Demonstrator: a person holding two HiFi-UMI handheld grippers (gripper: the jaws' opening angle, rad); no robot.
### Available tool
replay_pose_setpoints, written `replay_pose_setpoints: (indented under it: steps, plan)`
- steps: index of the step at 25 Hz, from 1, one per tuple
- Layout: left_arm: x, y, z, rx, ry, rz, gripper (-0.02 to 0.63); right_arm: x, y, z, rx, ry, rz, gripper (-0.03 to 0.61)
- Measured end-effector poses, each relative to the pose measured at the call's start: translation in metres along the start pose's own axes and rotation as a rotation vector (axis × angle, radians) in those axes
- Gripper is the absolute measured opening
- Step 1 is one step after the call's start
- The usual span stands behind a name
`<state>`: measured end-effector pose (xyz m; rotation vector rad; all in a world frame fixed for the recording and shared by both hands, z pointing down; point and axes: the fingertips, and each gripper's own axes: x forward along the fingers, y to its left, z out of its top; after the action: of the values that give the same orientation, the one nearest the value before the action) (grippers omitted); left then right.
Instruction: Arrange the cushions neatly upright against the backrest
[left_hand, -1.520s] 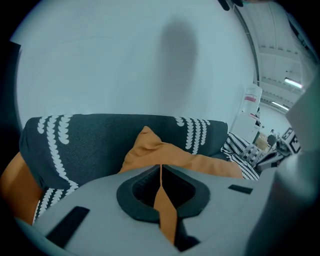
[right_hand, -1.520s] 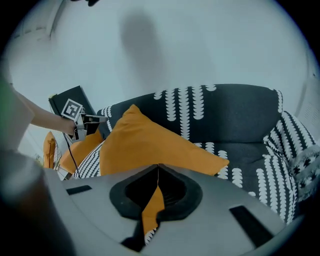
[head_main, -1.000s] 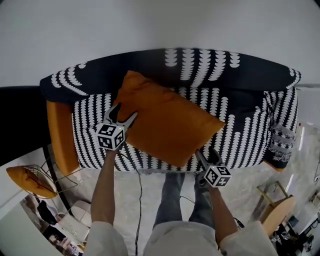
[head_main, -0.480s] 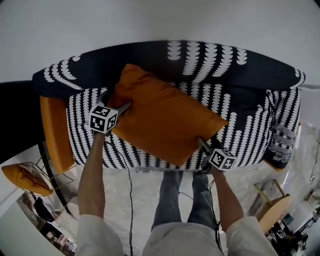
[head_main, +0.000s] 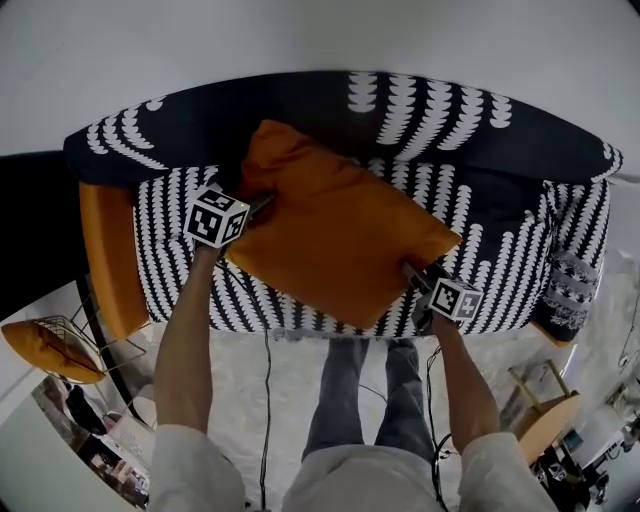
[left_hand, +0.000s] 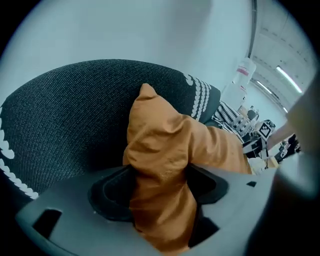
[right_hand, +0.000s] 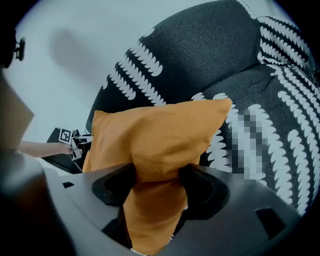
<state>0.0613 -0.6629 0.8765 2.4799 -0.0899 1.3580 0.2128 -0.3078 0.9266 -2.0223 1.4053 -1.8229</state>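
Note:
A big orange cushion (head_main: 340, 240) lies tilted on the black-and-white patterned sofa, its far corner against the backrest (head_main: 300, 110). My left gripper (head_main: 262, 205) has the cushion's left edge between its jaws, which are closing and pinch the fabric (left_hand: 165, 145). My right gripper (head_main: 412, 272) holds the near right edge, its jaws also closing on a bunched fold (right_hand: 160, 135). In both gripper views the orange cloth fills the gap between the pads.
The sofa seat (head_main: 180, 260) spreads out to both sides of the cushion. An orange side panel (head_main: 105, 250) stands at the sofa's left end. A wire chair with an orange pad (head_main: 45, 350) is at lower left, a wooden stool (head_main: 545, 400) at lower right. The person's legs (head_main: 360, 400) stand before the sofa.
The left jaws stood spread at the cushion's left edge; now they pinch it. The cushion and both grippers have moved a little farther back toward the backrest.

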Motion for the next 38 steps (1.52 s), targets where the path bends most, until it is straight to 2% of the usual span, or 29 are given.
replay_pose_setpoints:
  steps: [2, 6, 10, 13, 18, 20, 24, 29, 34, 36, 38]
  plan:
    - [0.0, -0.004, -0.001, -0.006, -0.014, -0.004, 0.318, 0.001, 0.004, 0.0, -0.021, -0.006, 0.0, 0.276]
    - [-0.005, -0.009, -0.001, -0.017, -0.047, 0.003, 0.236, -0.001, 0.016, 0.0, -0.035, -0.012, 0.019, 0.165]
    - [-0.013, -0.014, 0.0, -0.042, -0.05, -0.009, 0.182, -0.008, 0.025, -0.002, -0.051, -0.013, 0.016, 0.123]
    - [-0.025, -0.018, 0.005, -0.043, -0.063, -0.009, 0.149, -0.018, 0.035, 0.001, -0.096, -0.031, 0.01, 0.113]
    - [-0.051, -0.023, -0.005, -0.068, -0.118, 0.003, 0.13, -0.039, 0.057, 0.015, -0.239, -0.083, -0.006, 0.095]
    - [-0.065, -0.026, -0.013, -0.101, -0.166, 0.007, 0.126, -0.05, 0.068, 0.035, -0.313, -0.13, -0.021, 0.092]
    - [-0.096, -0.024, -0.018, -0.187, -0.322, 0.047, 0.124, -0.064, 0.102, 0.088, -0.547, -0.229, -0.034, 0.091]
    - [-0.118, -0.019, 0.006, -0.2, -0.444, 0.106, 0.123, -0.072, 0.136, 0.163, -0.759, -0.348, -0.046, 0.091]
    - [-0.139, -0.017, 0.046, -0.197, -0.581, 0.15, 0.124, -0.085, 0.16, 0.222, -0.866, -0.463, -0.048, 0.092]
    - [-0.135, -0.013, 0.053, -0.208, -0.599, 0.162, 0.124, -0.08, 0.157, 0.233, -0.872, -0.477, -0.055, 0.101]
    - [-0.118, -0.008, 0.046, -0.232, -0.571, 0.169, 0.13, -0.067, 0.143, 0.233, -0.851, -0.457, -0.068, 0.127]
